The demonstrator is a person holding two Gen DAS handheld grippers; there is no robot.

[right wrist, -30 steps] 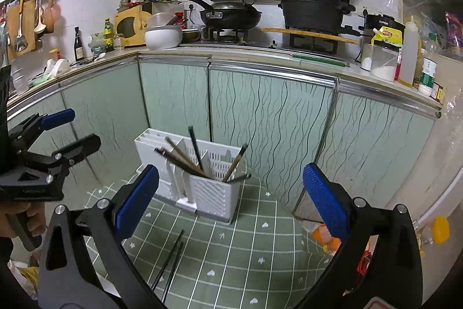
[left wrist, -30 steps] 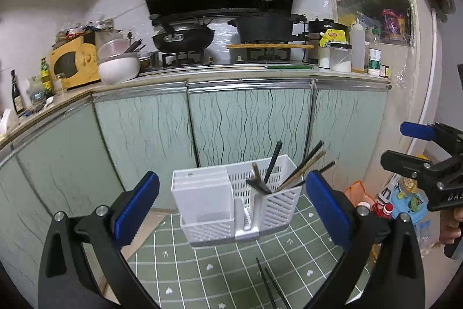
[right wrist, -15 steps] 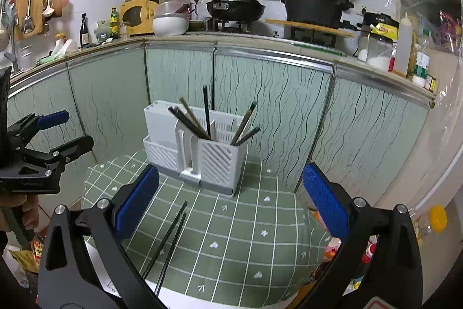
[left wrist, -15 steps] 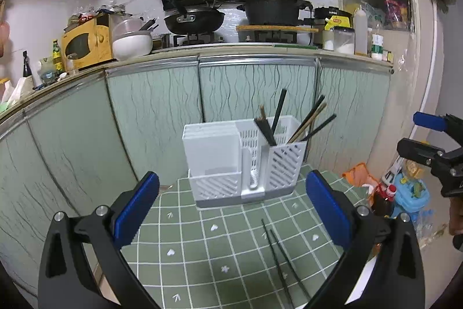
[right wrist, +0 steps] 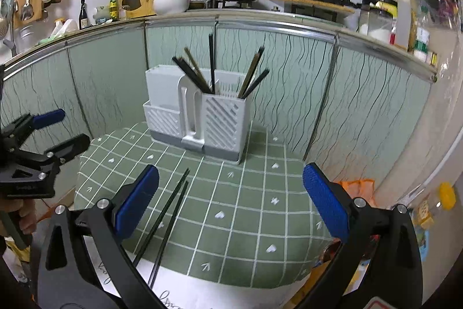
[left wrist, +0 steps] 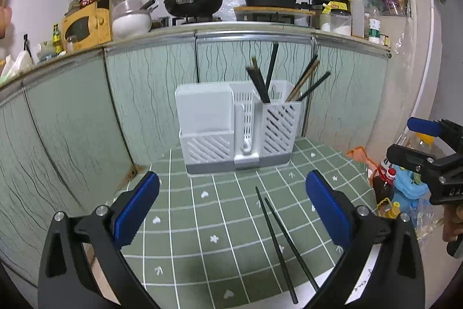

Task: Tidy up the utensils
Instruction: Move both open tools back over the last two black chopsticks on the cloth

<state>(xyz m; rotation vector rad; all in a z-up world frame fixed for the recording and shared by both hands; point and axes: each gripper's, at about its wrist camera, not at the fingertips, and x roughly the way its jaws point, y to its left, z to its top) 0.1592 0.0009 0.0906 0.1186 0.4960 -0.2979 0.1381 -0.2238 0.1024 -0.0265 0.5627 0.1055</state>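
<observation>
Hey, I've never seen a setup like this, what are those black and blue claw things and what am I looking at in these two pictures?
There is no robot here. A person holds a hand-operated gripper in each hand, and each gripper carries a wide-angle camera looking forward along its two blue-padded fingers.

One picture comes from the left gripper, the other from the right gripper. Each also catches the other gripper at its edge.

Both are open and hold nothing.

Ahead is a small table with a green checked cloth. On it stands a white utensil holder with several chopsticks leaning in its right compartment. Two loose dark chopsticks lie on the cloth in front of it.

Behind is a kitchen counter with pans.
</observation>
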